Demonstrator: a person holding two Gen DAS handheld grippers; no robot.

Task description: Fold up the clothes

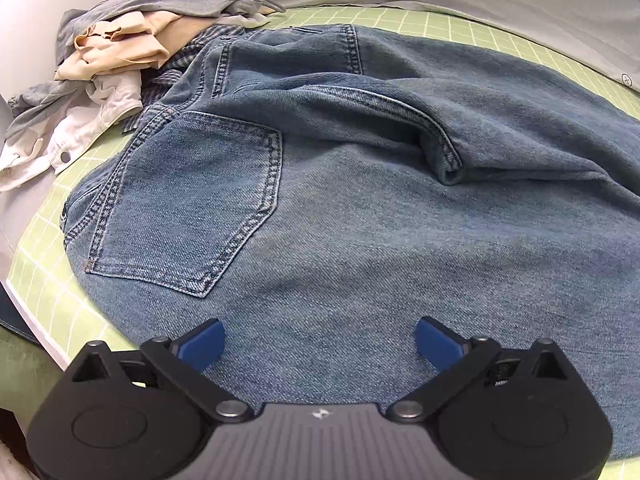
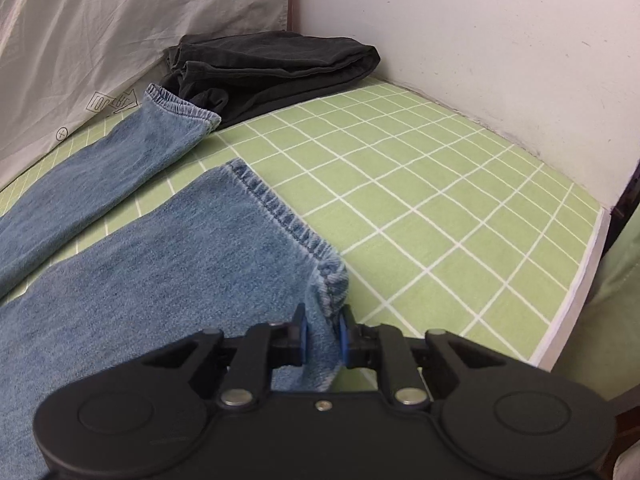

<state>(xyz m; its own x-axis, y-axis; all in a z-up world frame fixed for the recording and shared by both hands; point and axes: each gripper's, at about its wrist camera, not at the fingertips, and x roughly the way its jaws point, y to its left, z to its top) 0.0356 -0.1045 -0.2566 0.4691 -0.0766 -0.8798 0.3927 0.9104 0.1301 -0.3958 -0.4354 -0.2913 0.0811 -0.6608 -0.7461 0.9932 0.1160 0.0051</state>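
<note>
The blue jeans lie spread across the green gridded mat that covers the worktop. In the left wrist view their seat faces up, a stitched back pocket on the left and a raised fold of denim running across the middle toward the right. In the right wrist view the two legs stretch out flat and slightly apart, a strip of mat showing between them; the far leg's hem touches a folded black garment, while the near leg's hem runs down to the right gripper.

The right gripper has its jaws clamped on the corner of that near hem, a bunch of denim pinched between the blue pads. The left gripper hangs over the seat of the jeans with its jaws wide apart, the blue fingertips just above the cloth and gripping nothing.

Beyond the jeans' waistband sits a loose pile of clothes: grey, beige, white and plaid pieces heaped together. A pale sheet printed with carrots hangs along the back, and a white wall borders the mat on the right.
</note>
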